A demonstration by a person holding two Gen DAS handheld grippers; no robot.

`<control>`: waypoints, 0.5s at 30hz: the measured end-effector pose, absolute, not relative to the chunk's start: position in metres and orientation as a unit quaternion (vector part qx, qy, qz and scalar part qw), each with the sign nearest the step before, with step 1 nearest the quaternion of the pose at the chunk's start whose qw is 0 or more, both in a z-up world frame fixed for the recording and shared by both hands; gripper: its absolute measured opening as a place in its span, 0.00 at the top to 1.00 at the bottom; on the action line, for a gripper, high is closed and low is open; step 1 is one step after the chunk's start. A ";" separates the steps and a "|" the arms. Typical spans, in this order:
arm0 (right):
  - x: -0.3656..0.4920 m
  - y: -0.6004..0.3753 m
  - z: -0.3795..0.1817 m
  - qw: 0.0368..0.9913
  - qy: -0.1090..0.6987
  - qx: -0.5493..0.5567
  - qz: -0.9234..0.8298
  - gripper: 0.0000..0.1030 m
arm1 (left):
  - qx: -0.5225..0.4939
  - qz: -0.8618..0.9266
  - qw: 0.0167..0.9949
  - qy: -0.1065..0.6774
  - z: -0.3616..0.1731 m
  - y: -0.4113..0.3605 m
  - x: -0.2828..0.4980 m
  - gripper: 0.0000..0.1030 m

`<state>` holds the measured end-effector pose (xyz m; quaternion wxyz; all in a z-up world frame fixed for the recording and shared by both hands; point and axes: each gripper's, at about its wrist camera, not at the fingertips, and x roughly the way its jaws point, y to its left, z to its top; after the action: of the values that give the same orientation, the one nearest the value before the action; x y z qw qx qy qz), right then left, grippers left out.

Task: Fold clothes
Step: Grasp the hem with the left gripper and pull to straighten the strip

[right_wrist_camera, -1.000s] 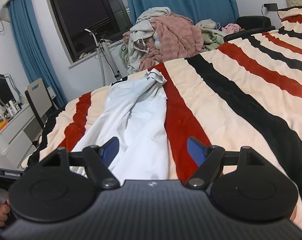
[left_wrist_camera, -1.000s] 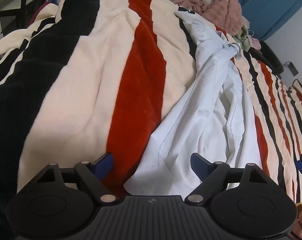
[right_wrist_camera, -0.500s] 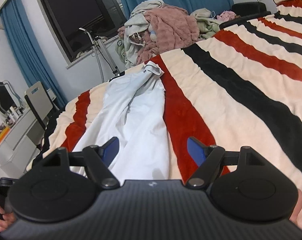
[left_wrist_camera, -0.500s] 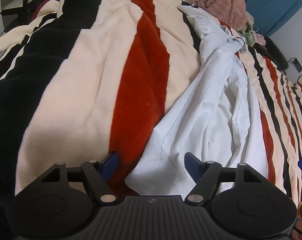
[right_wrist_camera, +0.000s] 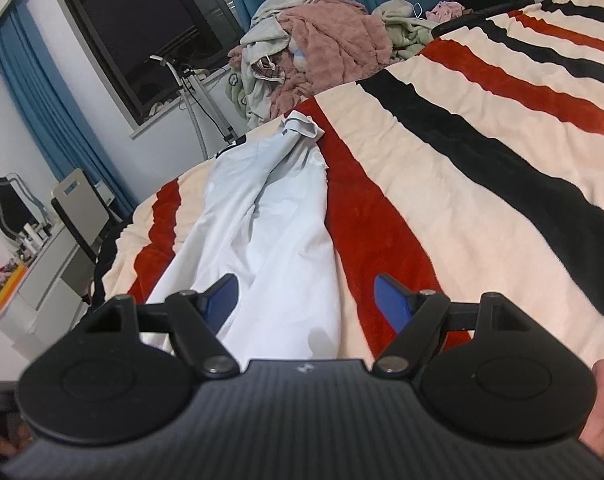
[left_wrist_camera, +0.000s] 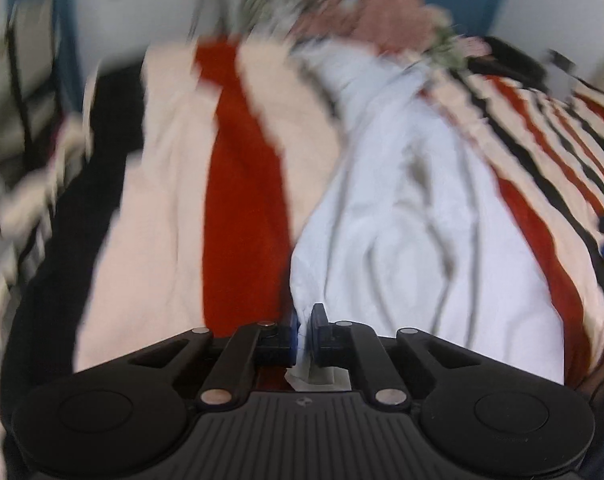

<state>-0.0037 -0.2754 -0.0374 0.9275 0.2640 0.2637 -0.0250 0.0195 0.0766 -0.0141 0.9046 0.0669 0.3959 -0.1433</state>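
Left wrist: left gripper [left_wrist_camera: 304, 330] fingers clamped on white garment [left_wrist_camera: 413, 216].

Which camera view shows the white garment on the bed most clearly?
The right wrist view: it is sharp there, and the white garment lies stretched along the striped blanket, between the open right gripper. The left wrist view is motion-blurred, but shows the left gripper shut on its near edge.

Left gripper [left_wrist_camera: 303, 330]: fingers clamped tight on white cloth [left_wrist_camera: 401, 216]. Right gripper [right_wrist_camera: 305, 300]: fingers spread wide, gripping nothing.
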 end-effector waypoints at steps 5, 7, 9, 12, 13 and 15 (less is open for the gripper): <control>-0.004 -0.284 -0.041 0.918 0.266 0.294 -0.028 0.26 | 0.176 -0.223 0.916 0.284 0.014 0.014 -0.060 0.94; -0.003 -0.288 -0.044 0.912 0.269 0.308 -0.025 0.26 | 0.190 -0.262 0.905 0.277 0.013 -0.011 -0.081 0.94; -0.002 -0.293 -0.047 0.906 0.272 0.323 -0.023 0.25 | 0.186 -0.290 0.891 0.295 0.004 -0.029 -0.088 0.94; 0.000 -0.298 -0.056 0.893 0.286 0.347 -0.018 0.24 | 0.170 -0.320 0.871 0.331 -0.014 -0.051 -0.091 0.94; 0.002 -0.299 -0.060 0.887 0.295 0.354 -0.014 0.24 | 0.160 -0.323 0.866 0.348 -0.022 -0.056 -0.086 0.94; 0.005 -0.302 -0.068 0.875 0.312 0.369 -0.008 0.24 | 0.134 -0.321 0.850 0.395 -0.038 -0.063 -0.073 0.94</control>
<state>0.0053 -0.3018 -0.0676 0.8753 0.3694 0.3120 -0.0085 -0.0730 -0.0628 -0.0377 0.8504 0.1336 0.3948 -0.3210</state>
